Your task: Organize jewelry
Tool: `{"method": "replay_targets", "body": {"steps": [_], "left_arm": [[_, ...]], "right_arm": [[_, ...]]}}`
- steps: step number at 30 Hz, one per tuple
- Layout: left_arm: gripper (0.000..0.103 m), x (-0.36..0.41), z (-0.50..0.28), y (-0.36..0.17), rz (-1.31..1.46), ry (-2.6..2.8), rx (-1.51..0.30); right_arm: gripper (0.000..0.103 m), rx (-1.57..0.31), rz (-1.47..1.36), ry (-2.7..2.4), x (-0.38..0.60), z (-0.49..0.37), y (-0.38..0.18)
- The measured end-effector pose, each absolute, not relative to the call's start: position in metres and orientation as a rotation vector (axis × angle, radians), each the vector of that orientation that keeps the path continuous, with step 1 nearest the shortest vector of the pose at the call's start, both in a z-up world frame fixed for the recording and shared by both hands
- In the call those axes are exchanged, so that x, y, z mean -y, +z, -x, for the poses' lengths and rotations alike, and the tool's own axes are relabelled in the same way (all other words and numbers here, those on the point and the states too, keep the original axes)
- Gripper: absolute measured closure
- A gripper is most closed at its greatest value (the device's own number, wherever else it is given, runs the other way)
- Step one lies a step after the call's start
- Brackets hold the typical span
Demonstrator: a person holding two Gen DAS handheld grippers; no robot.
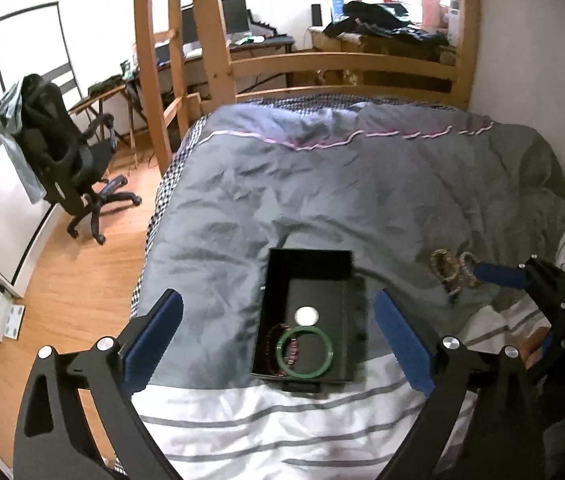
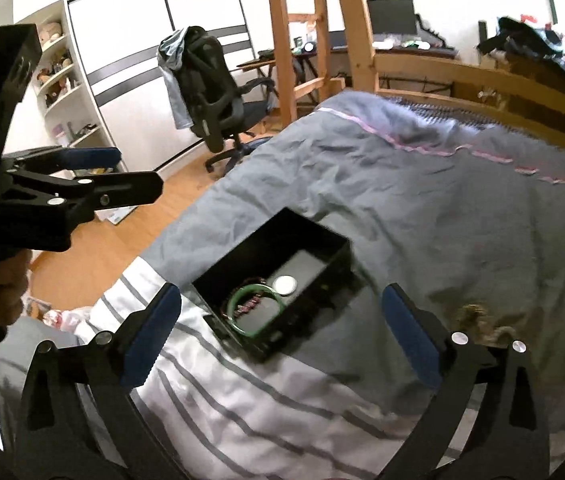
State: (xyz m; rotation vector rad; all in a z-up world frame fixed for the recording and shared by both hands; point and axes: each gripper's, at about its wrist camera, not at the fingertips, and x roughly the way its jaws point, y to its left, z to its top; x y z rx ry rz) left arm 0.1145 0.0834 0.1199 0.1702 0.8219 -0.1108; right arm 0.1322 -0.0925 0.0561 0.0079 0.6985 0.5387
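A black open box [image 1: 306,268] lies on the grey duvet; it also shows in the right wrist view [image 2: 242,248]. Inside lie a green bangle [image 1: 305,352], a dark red beaded bracelet [image 1: 272,340] and a white round disc [image 1: 306,315]. Brown beaded bracelets [image 1: 452,268] lie on the duvet to the right of the box, blurred in the right wrist view [image 2: 478,320]. My left gripper [image 1: 278,324] is open and empty above the box's near end. My right gripper [image 2: 282,320] is open and empty, its blue finger [image 1: 498,275] next to the brown bracelets.
A white striped sheet [image 1: 282,420] covers the near bed end. A wooden bunk frame [image 1: 342,64] borders the bed's far side. A black office chair [image 1: 66,152] stands on the wooden floor at left. A white shelf unit [image 2: 66,92] stands by the wall.
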Motion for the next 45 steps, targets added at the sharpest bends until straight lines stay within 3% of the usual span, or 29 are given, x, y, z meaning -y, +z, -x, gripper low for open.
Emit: {"method": "replay_targets", "body": {"steps": [7, 16, 23, 31, 33, 35, 42, 45], "left_arm": [[0.006, -0.033, -0.084, 0.141, -0.149, -0.164, -0.774], [0.006, 0.020, -0.075, 0.118, -0.102, -0.233, -0.796], [0.006, 0.050, -0.088, 0.086, -0.081, -0.265, -0.840], [0.006, 0.085, -0.119, 0.031, -0.112, -0.286, -0.893], [0.007, 0.096, -0.129, 0.014, -0.145, -0.286, -0.901], [0.007, 0.103, -0.138, 0.001, -0.165, -0.291, -0.899], [0.036, 0.137, -0.176, -0.051, -0.230, -0.372, -0.948], [0.038, 0.152, -0.187, -0.067, -0.300, -0.388, -0.925]], "right_arm": [[0.004, -0.660, -0.013, 0.481, 0.143, -0.102, 0.086], [0.004, -0.640, -0.022, 0.389, 0.212, -0.085, 0.094], [0.004, -0.672, -0.043, 0.310, 0.257, -0.095, 0.072], [0.004, -0.746, -0.031, 0.290, 0.278, -0.123, 0.005], [0.008, -0.762, -0.027, 0.292, 0.278, -0.129, -0.009], [0.023, -0.780, -0.016, 0.307, 0.276, -0.139, -0.024], [0.049, -0.792, 0.135, 0.333, 0.263, -0.169, -0.056], [0.063, -0.827, 0.120, 0.365, 0.267, -0.187, -0.071]]}}
